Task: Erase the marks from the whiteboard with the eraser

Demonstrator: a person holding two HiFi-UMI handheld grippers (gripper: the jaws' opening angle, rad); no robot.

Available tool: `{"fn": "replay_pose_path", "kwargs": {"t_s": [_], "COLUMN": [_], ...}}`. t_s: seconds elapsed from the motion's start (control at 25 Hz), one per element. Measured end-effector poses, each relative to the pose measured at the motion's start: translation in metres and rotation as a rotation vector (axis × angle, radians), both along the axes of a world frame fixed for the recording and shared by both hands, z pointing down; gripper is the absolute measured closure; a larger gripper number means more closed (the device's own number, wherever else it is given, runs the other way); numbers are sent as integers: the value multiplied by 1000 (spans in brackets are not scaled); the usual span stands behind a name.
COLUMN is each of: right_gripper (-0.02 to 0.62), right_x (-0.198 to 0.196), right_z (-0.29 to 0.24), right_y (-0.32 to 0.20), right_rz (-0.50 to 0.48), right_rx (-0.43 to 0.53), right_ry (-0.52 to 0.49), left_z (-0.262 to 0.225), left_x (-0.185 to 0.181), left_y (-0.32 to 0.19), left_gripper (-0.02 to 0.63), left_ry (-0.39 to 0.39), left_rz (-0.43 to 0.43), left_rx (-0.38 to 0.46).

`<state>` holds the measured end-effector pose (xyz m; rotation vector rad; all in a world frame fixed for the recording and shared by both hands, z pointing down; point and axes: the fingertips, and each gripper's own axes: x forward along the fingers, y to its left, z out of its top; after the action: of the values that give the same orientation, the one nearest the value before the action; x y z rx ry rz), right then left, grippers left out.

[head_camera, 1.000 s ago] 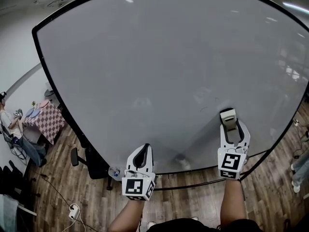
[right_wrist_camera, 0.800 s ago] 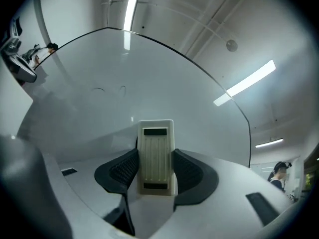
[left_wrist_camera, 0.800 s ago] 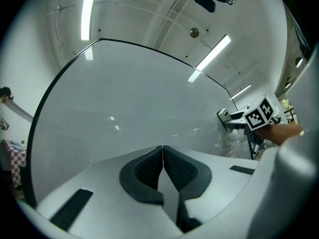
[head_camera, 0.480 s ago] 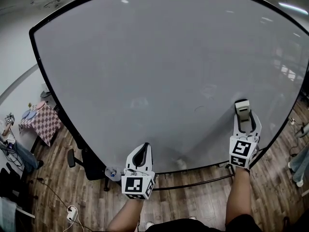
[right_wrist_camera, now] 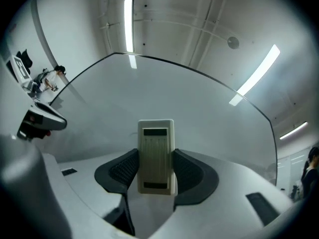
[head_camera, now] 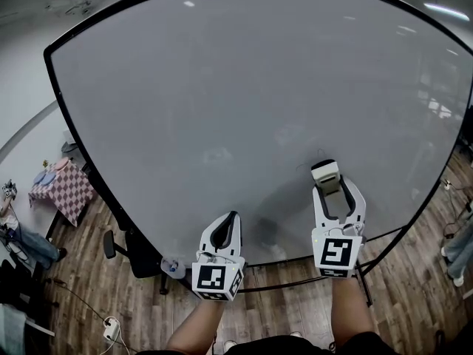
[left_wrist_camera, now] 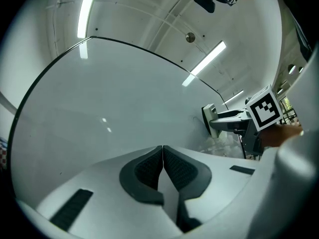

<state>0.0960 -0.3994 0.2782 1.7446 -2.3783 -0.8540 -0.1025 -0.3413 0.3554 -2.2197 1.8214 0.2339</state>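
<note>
Wooden floor (head_camera: 288,309); on it whiteboard (head_camera: 244,109), black chair (head_camera: 140,254), checkered table (head_camera: 63,187), white power strip (head_camera: 112,322)

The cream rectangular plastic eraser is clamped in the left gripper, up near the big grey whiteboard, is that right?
No. The cream rectangular plastic eraser is clamped in the right gripper, as the right gripper view shows; the left gripper is shut and empty. The rest holds.

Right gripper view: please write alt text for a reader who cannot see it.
The right gripper holds a pale rectangular eraser between its two dark jaws, facing a large whiteboard that looks free of marks. Strip lights shine on the ceiling above the board.
</note>
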Motion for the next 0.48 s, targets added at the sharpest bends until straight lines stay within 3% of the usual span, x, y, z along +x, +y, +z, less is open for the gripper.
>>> {"fn": "replay_pose_path", "kwargs": {"t_s": [0.24,0.48], "right_gripper": [353,351], "right_x": [-77,-114], "right_z": [7,12], "right_y": [26,23], "right_rz": [-155,-173], "right_rx": [-6,-23], "right_ry": [101,131], "left_z": [-19,-31], "left_x": [1,-8], "left_y": [1,0], "left_gripper": [584,586], "left_ry": [-10,-9], "left_rz": [5,17], "left_rx": [37,53]}}
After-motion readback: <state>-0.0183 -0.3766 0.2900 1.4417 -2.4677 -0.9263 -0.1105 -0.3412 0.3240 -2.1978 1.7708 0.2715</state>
